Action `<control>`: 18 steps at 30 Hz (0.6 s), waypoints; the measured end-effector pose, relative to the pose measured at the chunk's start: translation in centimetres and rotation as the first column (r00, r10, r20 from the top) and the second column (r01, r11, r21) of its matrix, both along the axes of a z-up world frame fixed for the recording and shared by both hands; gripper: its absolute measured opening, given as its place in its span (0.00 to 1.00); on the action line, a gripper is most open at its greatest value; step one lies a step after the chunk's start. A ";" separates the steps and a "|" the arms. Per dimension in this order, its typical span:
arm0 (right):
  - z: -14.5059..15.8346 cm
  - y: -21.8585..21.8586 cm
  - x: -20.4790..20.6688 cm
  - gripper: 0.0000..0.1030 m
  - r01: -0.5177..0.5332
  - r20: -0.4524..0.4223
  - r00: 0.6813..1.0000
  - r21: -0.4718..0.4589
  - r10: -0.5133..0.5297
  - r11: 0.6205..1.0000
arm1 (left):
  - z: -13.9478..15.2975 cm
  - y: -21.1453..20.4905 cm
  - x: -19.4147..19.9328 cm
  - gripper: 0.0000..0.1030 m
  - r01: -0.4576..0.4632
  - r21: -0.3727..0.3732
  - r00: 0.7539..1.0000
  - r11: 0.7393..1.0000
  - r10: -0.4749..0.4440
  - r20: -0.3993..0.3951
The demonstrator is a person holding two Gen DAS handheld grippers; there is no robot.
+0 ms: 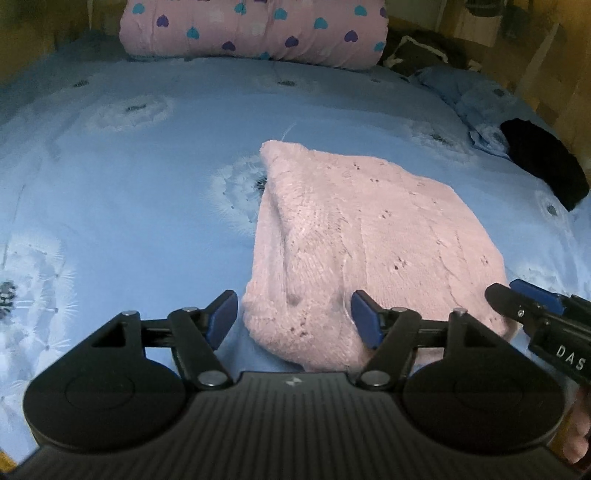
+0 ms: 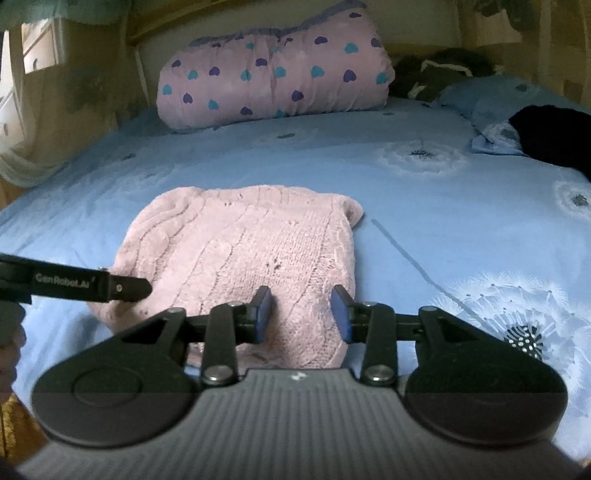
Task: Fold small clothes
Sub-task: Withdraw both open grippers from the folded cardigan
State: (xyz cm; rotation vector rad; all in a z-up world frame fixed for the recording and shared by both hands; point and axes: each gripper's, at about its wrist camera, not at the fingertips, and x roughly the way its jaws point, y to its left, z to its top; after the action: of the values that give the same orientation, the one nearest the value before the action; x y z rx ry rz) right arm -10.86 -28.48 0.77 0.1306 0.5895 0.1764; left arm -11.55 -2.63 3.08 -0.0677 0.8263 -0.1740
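Observation:
A pink knitted garment lies folded on the blue bed sheet; it also shows in the right wrist view. My left gripper is open, its blue pads over the garment's near left edge, holding nothing. My right gripper is open over the garment's near right part, holding nothing. The right gripper also shows at the right edge of the left wrist view, at the garment's near right corner. The left gripper also reaches in from the left of the right wrist view, beside the garment's left edge.
A pink rolled quilt with hearts lies at the head of the bed. A black cloth and a blue pillow lie at the far right. A dark item sits beside the quilt.

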 end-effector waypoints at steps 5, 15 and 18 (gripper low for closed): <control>0.7 -0.3 -1.6 0.50 0.017 -0.006 1.000 0.043 -0.017 0.999 | 0.7 -0.6 -2.1 0.80 -0.002 0.034 1.000 0.999 0.002 0.002; 1.4 1.1 -4.8 0.80 -0.006 -0.011 1.000 0.014 0.006 1.000 | 0.6 -2.6 -5.8 0.96 -0.041 0.090 0.999 0.995 0.042 -0.010; 1.2 1.6 -5.5 0.80 -0.013 -0.009 1.000 -0.014 0.013 1.000 | 0.0 -3.0 -6.1 0.96 -0.042 0.102 0.999 0.994 0.045 -0.029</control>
State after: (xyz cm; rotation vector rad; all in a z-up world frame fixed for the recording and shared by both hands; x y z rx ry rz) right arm -16.35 -26.90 1.98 0.1140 0.5999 0.1846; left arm -17.62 -5.61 3.09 0.0065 0.8628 -0.0897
